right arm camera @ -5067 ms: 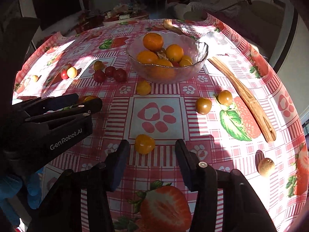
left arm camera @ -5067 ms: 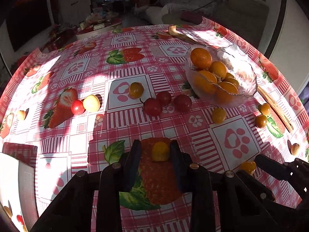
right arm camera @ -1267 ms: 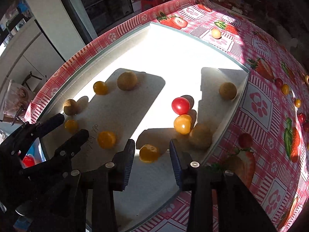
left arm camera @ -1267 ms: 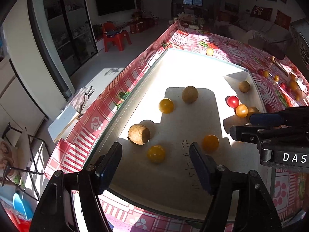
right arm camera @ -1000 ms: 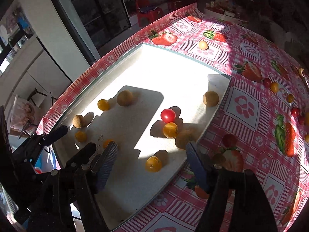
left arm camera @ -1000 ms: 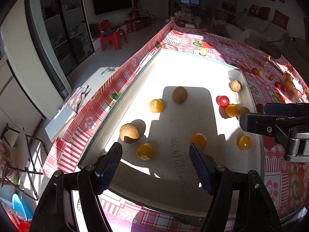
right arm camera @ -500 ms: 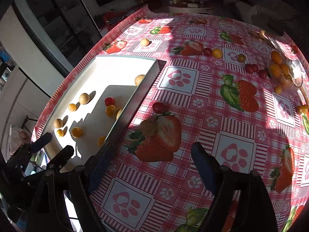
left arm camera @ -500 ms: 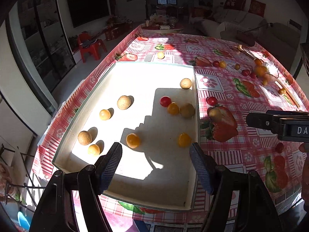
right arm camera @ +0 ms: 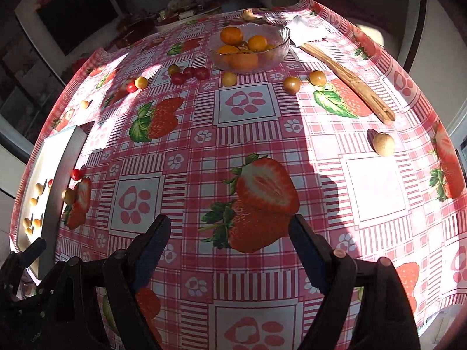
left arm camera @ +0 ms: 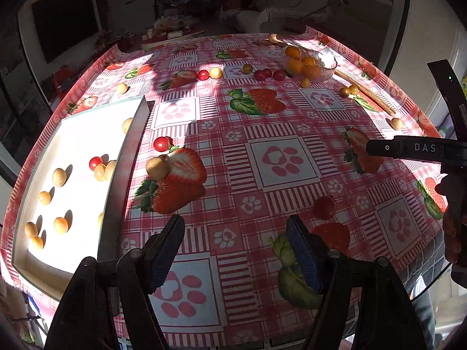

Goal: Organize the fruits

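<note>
**Operator:** Left wrist view gives me the white rectangular tray (left arm camera: 116,175) at the table's left edge, its long axis running away from me. Small round yellow and tan fruits (left arm camera: 59,224) lie scattered inside, with one red cherry tomato (left arm camera: 95,162) among them.

**Colleague:** And the loose ones?

**Operator:** A red cherry tomato (left arm camera: 161,143) and a tan round fruit (left arm camera: 156,167) sit on the pink checked strawberry-print tablecloth (left arm camera: 280,157), just beside the tray's right wall. Further back, a row of red and yellow fruits leads to the clear glass bowl of oranges (right arm camera: 248,48), which stands upright. A long wooden utensil (right arm camera: 347,78) lies beside the bowl, running diagonally toward the right edge. One tan fruit (right arm camera: 383,144) rests alone near that utensil's near end.

**Colleague:** Jaws?

**Operator:** My left gripper (left arm camera: 235,250) has its jaws apart, nothing between them. My right gripper (right arm camera: 230,248) is likewise spread wide and empty, above a printed strawberry.
</note>
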### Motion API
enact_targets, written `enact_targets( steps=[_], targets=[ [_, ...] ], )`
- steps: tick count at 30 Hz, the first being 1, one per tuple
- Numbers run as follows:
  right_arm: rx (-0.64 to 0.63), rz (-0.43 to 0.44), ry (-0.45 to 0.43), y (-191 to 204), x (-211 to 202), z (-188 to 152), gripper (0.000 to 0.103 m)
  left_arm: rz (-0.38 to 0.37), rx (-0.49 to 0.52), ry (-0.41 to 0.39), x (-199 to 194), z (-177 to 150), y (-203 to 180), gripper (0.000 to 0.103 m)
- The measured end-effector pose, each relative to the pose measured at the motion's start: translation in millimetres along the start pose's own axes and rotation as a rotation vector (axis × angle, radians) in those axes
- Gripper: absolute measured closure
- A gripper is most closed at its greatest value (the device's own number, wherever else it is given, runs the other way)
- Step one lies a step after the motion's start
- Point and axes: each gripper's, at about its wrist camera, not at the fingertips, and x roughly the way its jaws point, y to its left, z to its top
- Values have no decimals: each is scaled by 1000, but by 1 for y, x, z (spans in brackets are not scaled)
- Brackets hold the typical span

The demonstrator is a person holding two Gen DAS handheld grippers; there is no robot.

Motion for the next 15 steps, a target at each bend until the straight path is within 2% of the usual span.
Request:
enact_targets(
  steps=[8, 15],
  targets=[
    [120, -143, -64, -70, -3, 8, 17, -58, 20, 28, 21, 5, -42, 30],
    [181, -172, -101, -101, 4, 22, 17, -53, 14, 52, 37, 6, -53, 30]
  ],
)
